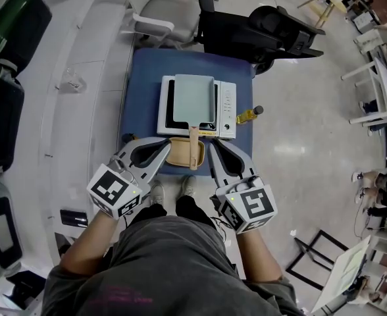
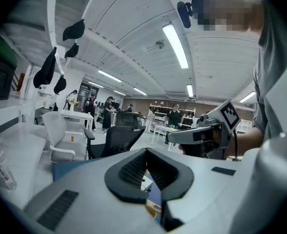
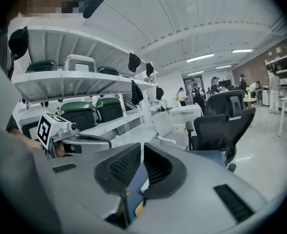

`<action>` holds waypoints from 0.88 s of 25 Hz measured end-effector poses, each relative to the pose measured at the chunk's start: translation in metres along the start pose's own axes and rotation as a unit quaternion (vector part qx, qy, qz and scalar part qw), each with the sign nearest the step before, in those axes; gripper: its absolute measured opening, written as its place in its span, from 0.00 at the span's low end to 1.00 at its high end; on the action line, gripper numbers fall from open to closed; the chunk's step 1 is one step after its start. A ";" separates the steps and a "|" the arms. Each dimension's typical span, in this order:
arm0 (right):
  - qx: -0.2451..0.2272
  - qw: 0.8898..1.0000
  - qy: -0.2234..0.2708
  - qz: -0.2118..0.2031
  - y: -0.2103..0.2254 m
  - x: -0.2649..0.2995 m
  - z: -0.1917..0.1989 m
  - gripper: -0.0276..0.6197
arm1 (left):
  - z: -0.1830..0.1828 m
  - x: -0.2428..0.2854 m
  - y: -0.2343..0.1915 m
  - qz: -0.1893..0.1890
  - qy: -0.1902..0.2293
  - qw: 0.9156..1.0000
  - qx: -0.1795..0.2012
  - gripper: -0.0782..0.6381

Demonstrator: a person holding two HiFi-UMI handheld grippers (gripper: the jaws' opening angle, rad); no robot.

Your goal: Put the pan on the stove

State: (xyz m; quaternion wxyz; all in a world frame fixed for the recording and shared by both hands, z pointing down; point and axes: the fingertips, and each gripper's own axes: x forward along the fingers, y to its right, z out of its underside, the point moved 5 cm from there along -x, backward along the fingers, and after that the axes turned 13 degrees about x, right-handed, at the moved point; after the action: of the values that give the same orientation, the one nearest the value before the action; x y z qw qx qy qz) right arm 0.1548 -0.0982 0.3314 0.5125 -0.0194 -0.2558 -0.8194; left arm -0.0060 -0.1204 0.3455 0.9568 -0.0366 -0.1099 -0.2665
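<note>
Right now the pale green square pan [image 1: 193, 97] is sitting on the white stove [image 1: 227, 110], which is lying in the middle of the blue table [image 1: 141, 91]. Its wooden handle [image 1: 193, 139] is pointing toward 6 o'clock, at the person, and is passing over a tan dish [image 1: 179, 155] at the table's near edge. At 3 o'clock of the stove a small yellow bottle with a dark cap [image 1: 249, 115] is lying on the table.

The left gripper [image 1: 169, 145] is hovering at 7 o'clock of the stove, just beside the handle, with its jaws meeting at the tips and gripping nothing. The right gripper [image 1: 211, 143] is hovering at 5 o'clock, on the handle's other side. Its jaws are all but together, leaving only a thin slit with nothing in it. Neither gripper is holding the handle.

At 12 o'clock, beyond the table, a black office chair [image 1: 262, 28] and a white chair [image 1: 167, 8] are standing.
</note>
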 end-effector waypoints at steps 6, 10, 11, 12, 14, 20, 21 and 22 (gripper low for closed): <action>-0.003 1.000 -0.004 -0.001 0.001 0.004 -0.002 0.06 | 0.001 0.001 -0.003 -0.005 0.003 1.000 -0.004 0.11; -0.005 1.000 -0.009 -0.004 0.003 0.006 -0.003 0.05 | -0.001 0.004 -0.005 -0.006 0.006 1.000 -0.004 0.11; -0.005 1.000 -0.011 -0.005 0.004 0.007 -0.003 0.05 | -0.001 0.005 -0.005 -0.006 0.006 1.000 -0.004 0.11; -0.003 1.000 -0.011 -0.006 0.005 0.008 -0.003 0.05 | -0.001 0.006 -0.006 -0.007 0.006 1.000 -0.005 0.11; 0.002 1.000 -0.009 -0.008 0.007 0.009 -0.005 0.05 | 0.000 0.007 -0.006 -0.008 0.004 1.000 -0.006 0.11; -0.001 1.000 -0.013 -0.013 0.012 0.013 -0.005 0.05 | 0.002 0.011 -0.007 -0.011 0.001 1.000 -0.008 0.11; -0.002 1.000 -0.015 -0.014 0.012 0.014 -0.005 0.05 | 0.002 0.012 -0.007 -0.012 0.000 1.000 -0.008 0.11; -0.003 1.000 -0.018 -0.015 0.013 0.015 -0.004 0.05 | 0.002 0.013 -0.007 -0.013 0.000 1.000 -0.009 0.11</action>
State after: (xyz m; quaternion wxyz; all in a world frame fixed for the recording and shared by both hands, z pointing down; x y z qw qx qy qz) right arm 0.1597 -0.1170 0.3373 0.4956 -0.0317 -0.2622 -0.8274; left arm 0.0005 -0.1323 0.3509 0.9531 -0.0433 -0.1079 -0.2795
